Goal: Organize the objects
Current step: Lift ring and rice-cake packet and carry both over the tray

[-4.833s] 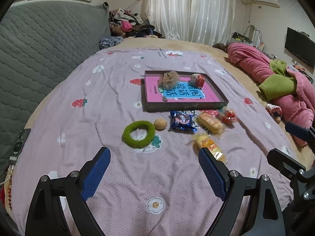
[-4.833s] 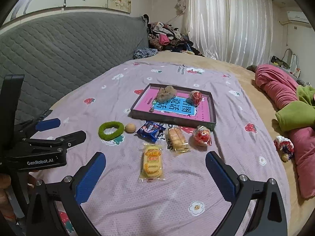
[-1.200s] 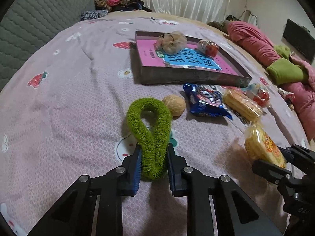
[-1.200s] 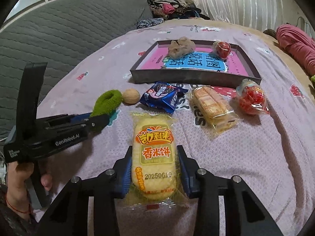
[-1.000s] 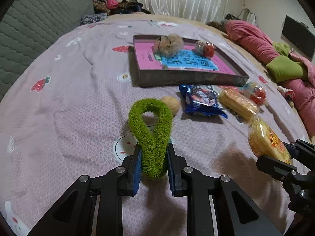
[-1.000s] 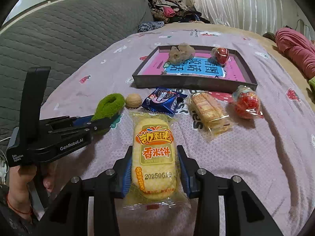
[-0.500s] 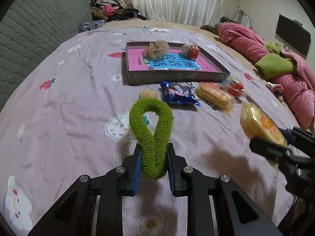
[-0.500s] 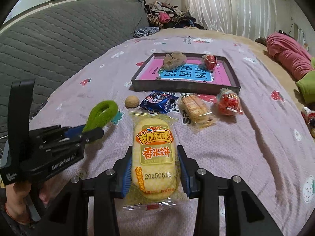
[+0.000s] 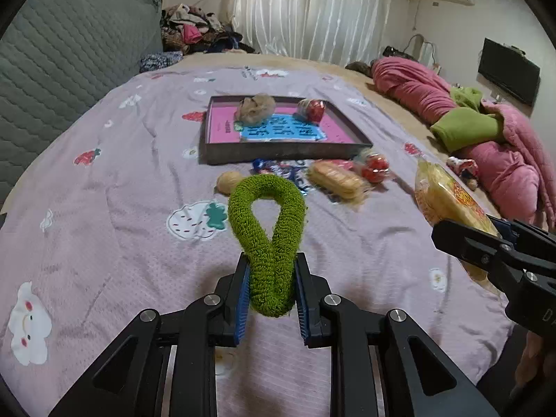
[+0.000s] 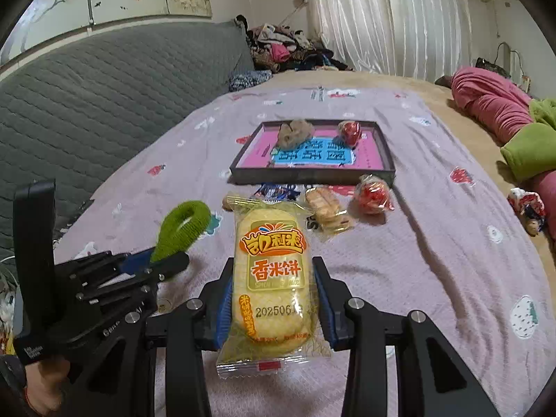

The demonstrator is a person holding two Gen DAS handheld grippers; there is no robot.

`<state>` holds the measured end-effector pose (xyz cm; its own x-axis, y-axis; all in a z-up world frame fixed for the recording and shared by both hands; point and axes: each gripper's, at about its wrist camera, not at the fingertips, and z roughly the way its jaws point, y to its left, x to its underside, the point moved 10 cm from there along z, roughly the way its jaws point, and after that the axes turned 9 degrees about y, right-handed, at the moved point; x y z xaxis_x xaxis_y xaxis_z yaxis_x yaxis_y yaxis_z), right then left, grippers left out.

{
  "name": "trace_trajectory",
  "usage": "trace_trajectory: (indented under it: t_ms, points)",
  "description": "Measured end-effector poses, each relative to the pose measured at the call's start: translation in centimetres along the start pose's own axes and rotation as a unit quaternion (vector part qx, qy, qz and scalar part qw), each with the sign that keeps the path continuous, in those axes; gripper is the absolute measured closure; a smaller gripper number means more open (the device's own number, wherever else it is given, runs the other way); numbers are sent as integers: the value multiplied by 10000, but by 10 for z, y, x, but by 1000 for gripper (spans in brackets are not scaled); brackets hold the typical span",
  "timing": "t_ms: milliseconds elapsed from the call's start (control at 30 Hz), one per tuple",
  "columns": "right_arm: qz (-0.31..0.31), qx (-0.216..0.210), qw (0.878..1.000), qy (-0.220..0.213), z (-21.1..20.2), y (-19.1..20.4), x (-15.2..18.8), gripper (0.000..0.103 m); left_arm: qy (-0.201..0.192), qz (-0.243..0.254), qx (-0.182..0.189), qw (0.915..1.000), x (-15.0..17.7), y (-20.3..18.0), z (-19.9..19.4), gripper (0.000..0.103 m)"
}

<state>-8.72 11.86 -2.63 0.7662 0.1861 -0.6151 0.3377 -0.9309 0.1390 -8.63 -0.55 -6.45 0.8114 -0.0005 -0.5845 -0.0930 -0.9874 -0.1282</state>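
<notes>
A: What is the left gripper (image 9: 271, 288) holding?

B: A fuzzy green ring (image 9: 267, 229), soft like terry cloth; the blue pads pinch its near end flat, so it bulges into a teardrop loop above the jaws; it hangs clear of the bed's lilac sheet (image 9: 104, 208), which is thin, dimpled and printed with strawberries and clouds.

A: And the right gripper (image 10: 274, 299)?

B: Closed on a rice cracker packet (image 10: 274, 278); glossy clear film, an oval pale-yellow cake inside, crimped at both ends; the pads press its long sides, and it too is off the sheet.

A: Where does the rest lie?

B: Toward the middle of the bed stands a shallow rectangular tray (image 9: 278, 151), dark rim, pink floor with a blue panel; in it a tan fluffy ball (image 9: 255, 107) at its far left and a red foil sweet (image 9: 314, 109) at its far right; just before its near wall lie a walnut (image 9: 229, 182), a blue biscuit wrapper (image 9: 274, 168), a wrapped sandwich biscuit (image 9: 335, 180) and a red wrapped candy (image 9: 375, 166), in a loose row.

A: Any free room?

B: The near half of the sheet is bare; the left side runs to a grey quilted headboard (image 9: 62, 62); a pink quilt (image 9: 486, 160) heaps along the right edge.
</notes>
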Motion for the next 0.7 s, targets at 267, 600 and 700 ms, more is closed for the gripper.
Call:
trace_trajectory:
  t_ms: [267,600,700]
  points:
    - [48,-29,9997,-224,-27,-2,-1,62,-192,81,-31,9998,-4,-23,-32,79]
    - [42,-9,9981,-617,-66,-11,-17,62,-453,292,-83,9985,-35,-49,-68,79]
    - [37,-87,9975,-701,-75,-13,-29,62,-529,360,-51,9979,-52,-58,-77,79]
